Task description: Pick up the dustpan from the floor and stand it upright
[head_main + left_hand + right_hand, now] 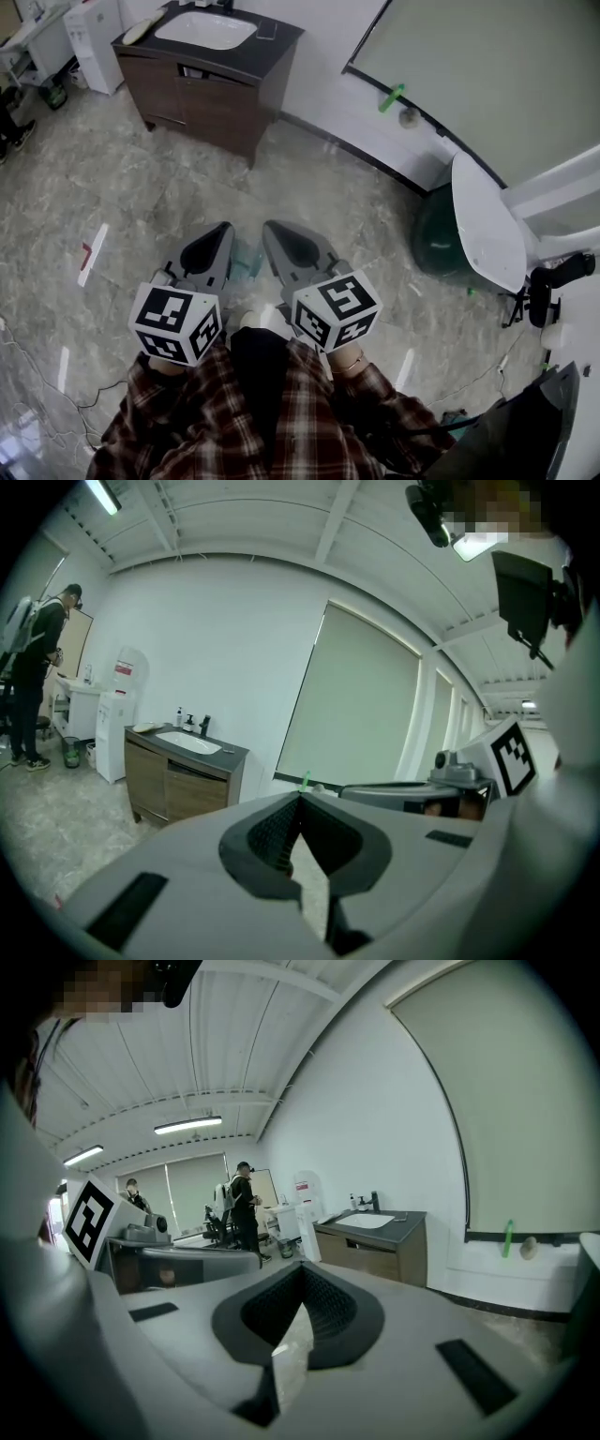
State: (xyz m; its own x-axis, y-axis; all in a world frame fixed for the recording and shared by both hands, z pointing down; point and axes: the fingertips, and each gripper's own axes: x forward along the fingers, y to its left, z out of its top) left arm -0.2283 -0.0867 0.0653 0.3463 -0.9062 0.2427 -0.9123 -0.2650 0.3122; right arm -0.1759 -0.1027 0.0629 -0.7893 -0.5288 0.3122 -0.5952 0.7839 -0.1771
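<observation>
where the head view keeps only a shoe [17, 136] at far left, the left gripper view shows that person [33, 667] whole. left gripper [225, 230] and right gripper [269, 229] are both clenched, empty. at far right, a frame-cut grey panel [530, 427] may be the dustpan; i cannot tell.

The floor [141, 187] is shiny grey stone. A brown cabinet [211, 94] with a white sink [204, 28] stands by the white wall [323, 84]. A big pale blind [487, 66] hangs beside it. Long lights [187, 1125] glow on the white ceiling [234, 1044].
</observation>
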